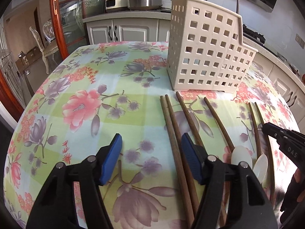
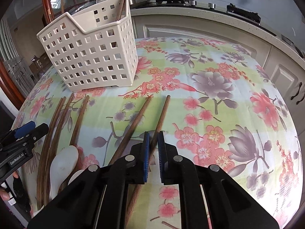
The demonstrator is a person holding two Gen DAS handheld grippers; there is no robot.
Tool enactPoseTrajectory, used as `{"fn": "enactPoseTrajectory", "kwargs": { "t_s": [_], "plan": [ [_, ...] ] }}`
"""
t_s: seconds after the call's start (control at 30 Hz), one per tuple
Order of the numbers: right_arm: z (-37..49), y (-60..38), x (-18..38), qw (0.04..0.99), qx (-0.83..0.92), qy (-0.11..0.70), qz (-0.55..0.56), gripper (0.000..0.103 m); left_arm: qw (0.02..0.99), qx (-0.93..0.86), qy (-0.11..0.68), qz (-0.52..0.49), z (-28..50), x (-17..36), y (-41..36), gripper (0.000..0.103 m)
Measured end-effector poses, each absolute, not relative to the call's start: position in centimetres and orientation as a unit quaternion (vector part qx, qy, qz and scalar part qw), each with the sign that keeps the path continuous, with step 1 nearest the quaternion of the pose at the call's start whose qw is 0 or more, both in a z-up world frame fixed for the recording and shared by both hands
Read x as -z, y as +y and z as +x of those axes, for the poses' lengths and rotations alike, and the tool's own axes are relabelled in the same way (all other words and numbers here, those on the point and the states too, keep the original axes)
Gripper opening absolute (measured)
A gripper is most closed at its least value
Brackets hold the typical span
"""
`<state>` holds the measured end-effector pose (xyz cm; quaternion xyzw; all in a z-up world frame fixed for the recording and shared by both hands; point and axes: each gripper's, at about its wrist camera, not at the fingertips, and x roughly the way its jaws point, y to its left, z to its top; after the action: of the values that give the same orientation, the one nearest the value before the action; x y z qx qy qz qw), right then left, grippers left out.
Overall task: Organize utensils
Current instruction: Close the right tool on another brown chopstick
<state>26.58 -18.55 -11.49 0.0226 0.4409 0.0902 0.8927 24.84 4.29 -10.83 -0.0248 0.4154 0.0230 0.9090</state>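
Perforated cream utensil basket (image 2: 91, 57) holding upright wooden sticks, right gripper (image 2: 153, 135) clamped on one chopstick (image 2: 162, 114), left gripper (image 1: 151, 143) marked "GenRobot.AI" parted above loose chopsticks (image 1: 172, 126), white spoons (image 2: 63, 160) beside

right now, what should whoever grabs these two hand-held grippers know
Right hand-held gripper: shut on the rightmost chopstick, which lies on the table.
Left hand-held gripper: open over the left group of chopsticks, nothing held.
Holder: upright at the back, one chopstick already in it.
Left: six chopsticks and two white spoons on the tablecloth.
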Motion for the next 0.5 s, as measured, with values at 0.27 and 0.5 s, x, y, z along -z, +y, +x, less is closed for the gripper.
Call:
{"fn": "enactPoseTrajectory", "kwargs": {
  "t_s": [0.27,0.5],
  "plan": [
    [26.5,-18.6,11.5,0.893,-0.093,0.44,0.021,0.009,0.904,-0.029,0.426,-0.032,25.5,11.4,4.7,0.056],
    [26.9,-18.3,11.4,0.891,-0.092,0.444,0.012,0.01,0.903,-0.028,0.428,-0.008,26.2,11.5,3.7,0.045]
  ]
}}
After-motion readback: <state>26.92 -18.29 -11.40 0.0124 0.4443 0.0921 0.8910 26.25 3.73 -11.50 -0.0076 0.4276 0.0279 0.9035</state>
